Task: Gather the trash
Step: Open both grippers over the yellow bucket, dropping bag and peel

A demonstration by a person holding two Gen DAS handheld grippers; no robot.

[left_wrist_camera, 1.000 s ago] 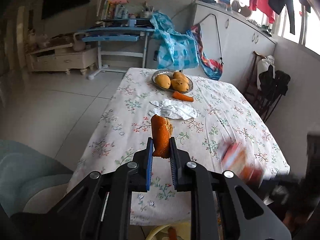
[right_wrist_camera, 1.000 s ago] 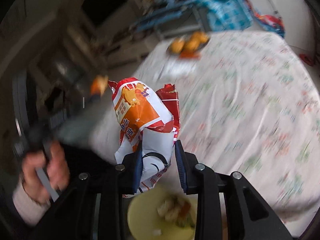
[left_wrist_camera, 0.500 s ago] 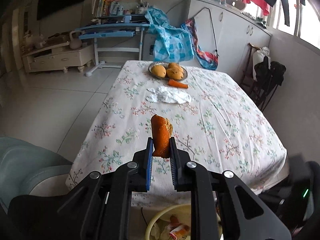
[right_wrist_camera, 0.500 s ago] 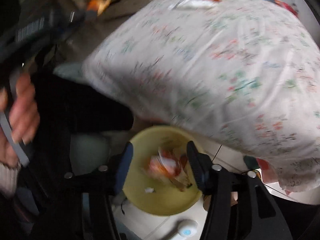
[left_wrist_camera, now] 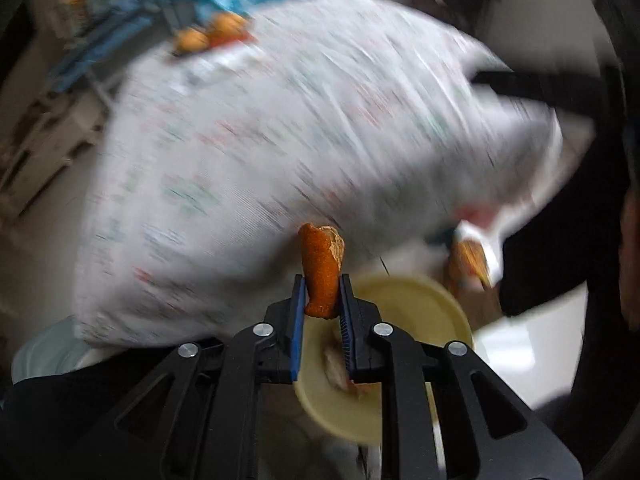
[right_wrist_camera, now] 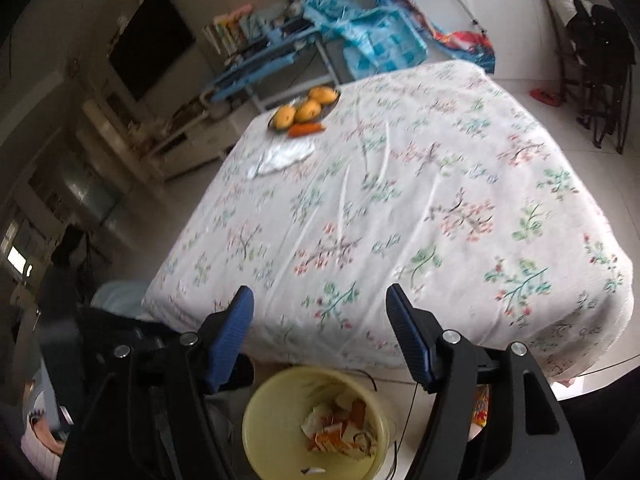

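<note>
My left gripper (left_wrist_camera: 322, 280) is shut on an orange peel (left_wrist_camera: 322, 270) and holds it upright over the yellow trash bin (left_wrist_camera: 408, 300); this view is motion-blurred. My right gripper (right_wrist_camera: 320, 300) is open and empty above the same bin (right_wrist_camera: 276, 412), which holds the snack wrapper (right_wrist_camera: 340, 432) and other scraps. A crumpled white tissue (right_wrist_camera: 280, 156) lies on the floral tablecloth (right_wrist_camera: 400, 200) near the far end.
A plate of mangoes (right_wrist_camera: 306, 108) and a carrot (right_wrist_camera: 306, 129) sit at the table's far end. A blue desk (right_wrist_camera: 260, 68) with blue bags stands behind. Dark chairs (right_wrist_camera: 600, 60) stand at the right wall. The bin stands on the floor by the table's near edge.
My right gripper opened and dropped the snack wrapper into the bin, then tilted back up toward the table. My left gripper swung down over the bin with the peel still held.
</note>
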